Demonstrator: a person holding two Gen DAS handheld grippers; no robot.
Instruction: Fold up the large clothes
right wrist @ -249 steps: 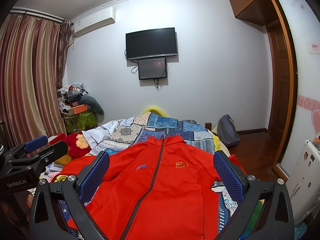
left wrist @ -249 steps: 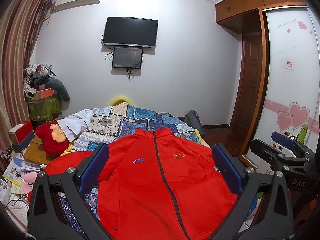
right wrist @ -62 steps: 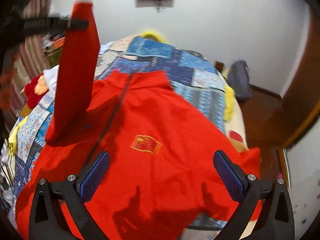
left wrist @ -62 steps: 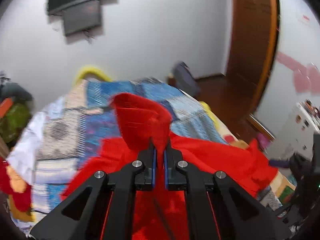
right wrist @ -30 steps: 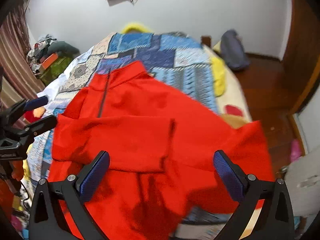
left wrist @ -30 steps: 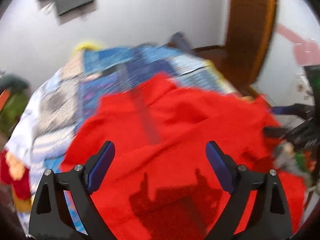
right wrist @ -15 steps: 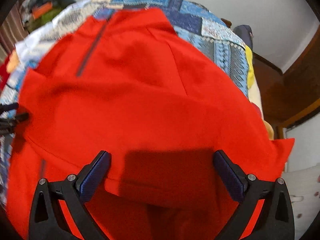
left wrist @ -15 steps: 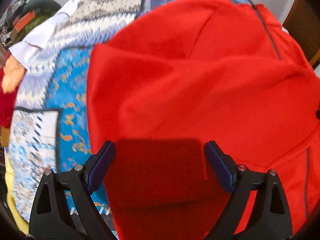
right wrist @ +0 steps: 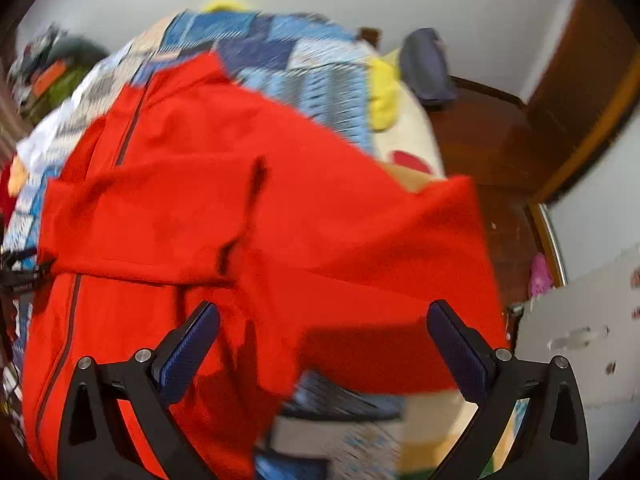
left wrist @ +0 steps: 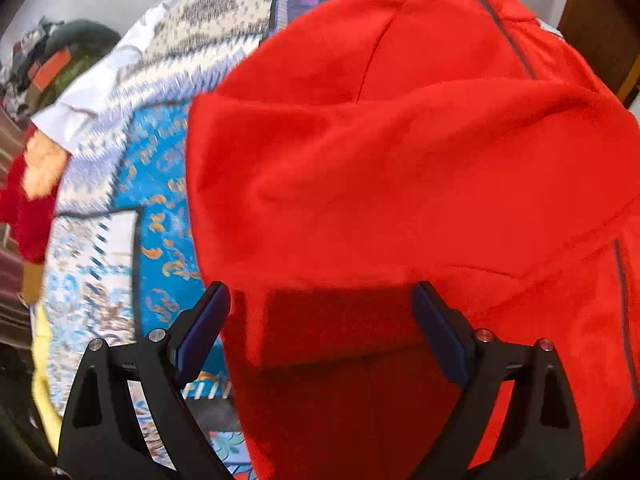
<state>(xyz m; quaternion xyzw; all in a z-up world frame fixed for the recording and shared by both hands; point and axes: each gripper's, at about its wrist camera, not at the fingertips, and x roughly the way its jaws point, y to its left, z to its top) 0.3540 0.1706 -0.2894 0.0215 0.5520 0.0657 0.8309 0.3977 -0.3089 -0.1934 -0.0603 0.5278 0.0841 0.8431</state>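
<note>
— Red fleece fills most of both views. Where does the jacket (left wrist: 400, 160) lie?

— Spread on the patchwork quilt (left wrist: 160, 184) of the bed, collar toward the far wall. One sleeve (right wrist: 148, 224) is folded across the chest, over the dark zipper (right wrist: 128, 136).

— And the left gripper (left wrist: 320, 328)?

— Spread wide, holding nothing. Its blue pads (left wrist: 204, 328) stand on either side of the jacket's near left edge, above the fabric; whether they touch it I cannot tell.

— The right gripper (right wrist: 320, 340)?

— Also parted and empty. It hangs over the other sleeve (right wrist: 400, 260), which stretches out toward the bed's right edge near the wooden floor (right wrist: 492, 136). The picture is blurred there.

— Anything else around?

— A red plush toy (left wrist: 24, 216) at the quilt's left side, and a dark bag (right wrist: 426, 64) on the floor by the wall.
</note>
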